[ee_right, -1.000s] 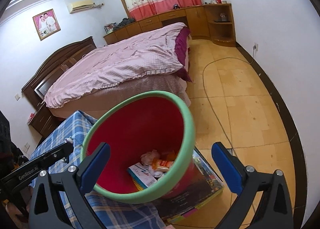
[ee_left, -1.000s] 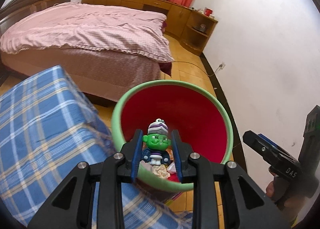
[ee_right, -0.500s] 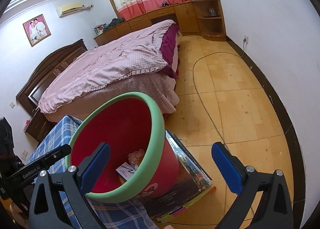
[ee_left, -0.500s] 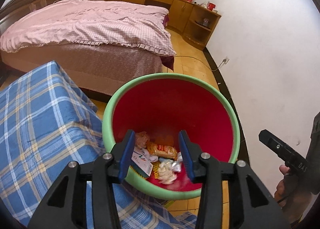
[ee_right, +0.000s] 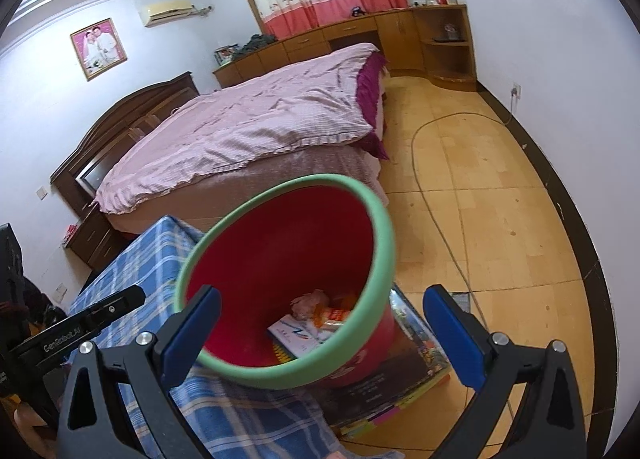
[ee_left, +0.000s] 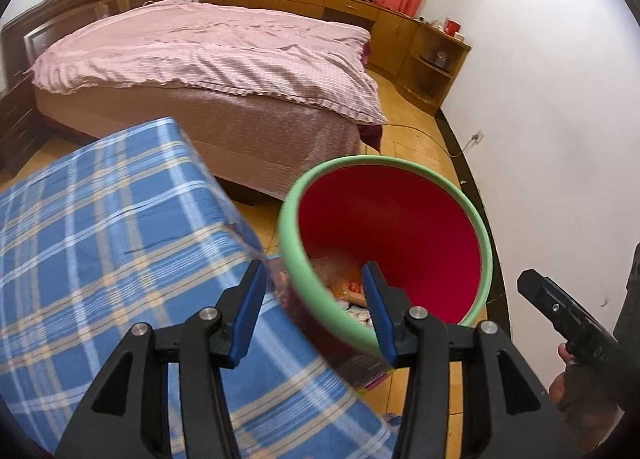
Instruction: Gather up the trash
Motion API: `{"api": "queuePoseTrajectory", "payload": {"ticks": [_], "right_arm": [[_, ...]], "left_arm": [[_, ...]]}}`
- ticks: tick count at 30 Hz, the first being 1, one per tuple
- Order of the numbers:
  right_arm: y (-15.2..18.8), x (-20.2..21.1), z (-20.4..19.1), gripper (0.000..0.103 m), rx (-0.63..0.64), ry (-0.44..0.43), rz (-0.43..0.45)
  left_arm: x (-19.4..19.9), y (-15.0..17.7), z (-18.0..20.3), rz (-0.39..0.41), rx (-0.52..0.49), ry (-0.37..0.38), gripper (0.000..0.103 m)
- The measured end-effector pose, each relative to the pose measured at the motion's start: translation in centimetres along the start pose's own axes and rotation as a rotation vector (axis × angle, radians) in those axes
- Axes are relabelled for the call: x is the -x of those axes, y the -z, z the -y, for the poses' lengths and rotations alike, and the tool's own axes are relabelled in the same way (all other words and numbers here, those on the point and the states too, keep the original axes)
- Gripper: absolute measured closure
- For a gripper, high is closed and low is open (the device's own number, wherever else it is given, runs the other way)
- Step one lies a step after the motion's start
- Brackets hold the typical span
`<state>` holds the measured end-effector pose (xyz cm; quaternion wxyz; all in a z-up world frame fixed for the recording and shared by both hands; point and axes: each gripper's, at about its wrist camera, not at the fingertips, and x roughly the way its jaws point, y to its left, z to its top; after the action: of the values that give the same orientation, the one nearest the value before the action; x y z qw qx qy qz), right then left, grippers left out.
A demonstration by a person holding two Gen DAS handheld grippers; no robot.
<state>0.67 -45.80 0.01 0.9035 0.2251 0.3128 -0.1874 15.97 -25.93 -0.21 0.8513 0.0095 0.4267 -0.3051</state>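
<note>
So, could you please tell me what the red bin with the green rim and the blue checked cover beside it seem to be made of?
The red bin looks like moulded plastic: smooth, evenly coloured walls with a soft sheen, and a thick matte green rim, possibly plastic or rubbery. The blue checked cover looks like woven cotton-type fabric: a matte plaid that drapes and creases over the edge.

even, soft indoor light fills both views, with no harsh shadows or glare. the green rim of the bin (ee_left: 316, 299) is smeared by motion blur. fisheye bending curves the walls, and black vignette cuts off every corner.
</note>
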Motion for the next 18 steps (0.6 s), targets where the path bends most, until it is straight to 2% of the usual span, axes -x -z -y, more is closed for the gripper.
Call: {"api": "queuePoseTrajectory", "payload": {"ticks": [18], "right_arm": [[4.1, 3.6, -10.2, 0.0, 0.122, -0.139, 0.007]], "left_arm": [[9.5, 3.8, -7.5, 0.091, 0.108, -0.207, 0.052]]}}
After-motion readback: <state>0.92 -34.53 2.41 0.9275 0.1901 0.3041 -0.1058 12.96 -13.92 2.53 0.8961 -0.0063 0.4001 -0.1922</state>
